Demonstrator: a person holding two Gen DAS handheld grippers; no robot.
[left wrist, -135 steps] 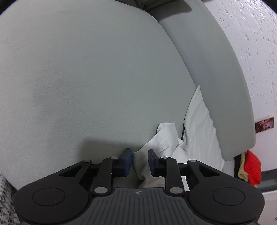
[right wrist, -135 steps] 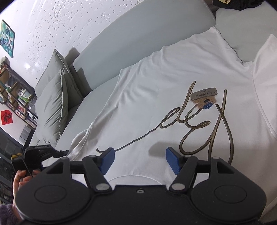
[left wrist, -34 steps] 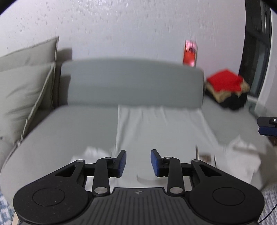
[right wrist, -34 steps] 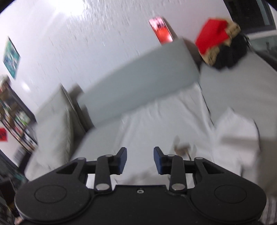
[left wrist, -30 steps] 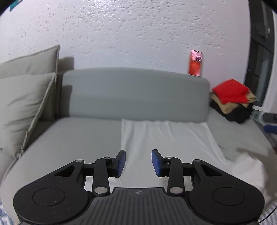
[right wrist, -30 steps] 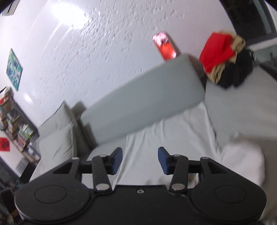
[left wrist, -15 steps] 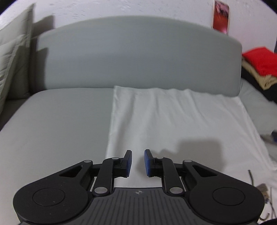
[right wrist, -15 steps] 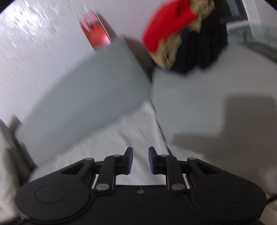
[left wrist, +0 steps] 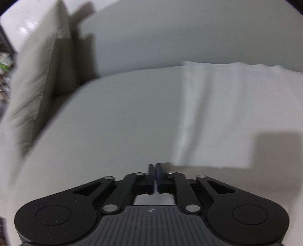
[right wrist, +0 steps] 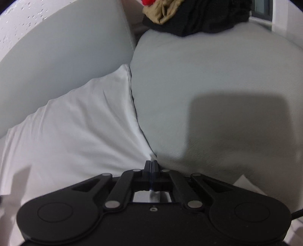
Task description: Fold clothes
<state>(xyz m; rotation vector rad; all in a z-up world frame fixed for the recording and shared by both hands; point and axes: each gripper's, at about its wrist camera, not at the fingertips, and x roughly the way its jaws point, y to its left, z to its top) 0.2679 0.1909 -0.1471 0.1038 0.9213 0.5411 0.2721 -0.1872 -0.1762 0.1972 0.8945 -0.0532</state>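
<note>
Grey sofa (left wrist: 113,113) carries white garment (right wrist: 75,128), spread flat ahead of both fingers; right gripper (right wrist: 151,166) pinches its edge at fingertips; left gripper (left wrist: 155,169) closing at garment's near corner, grip unclear; folding barely begun, all folds seemingly left

A grey sofa (left wrist: 117,113) carried everything. Its seat ran up to a grey backrest (left wrist: 189,37), and a beige cushion (left wrist: 36,81) leaned at the seat's left end. A white shirt (left wrist: 217,113) lay spread flat on the seat, its far edge reaching the foot of the backrest. In the right wrist view the shirt's (right wrist: 75,128) right edge ran along the seam between two seat cushions, and the next seat (right wrist: 208,79) was bare grey fabric. A pile of clothes (right wrist: 189,15), black, tan and red, sat on that seat's far end.
</note>
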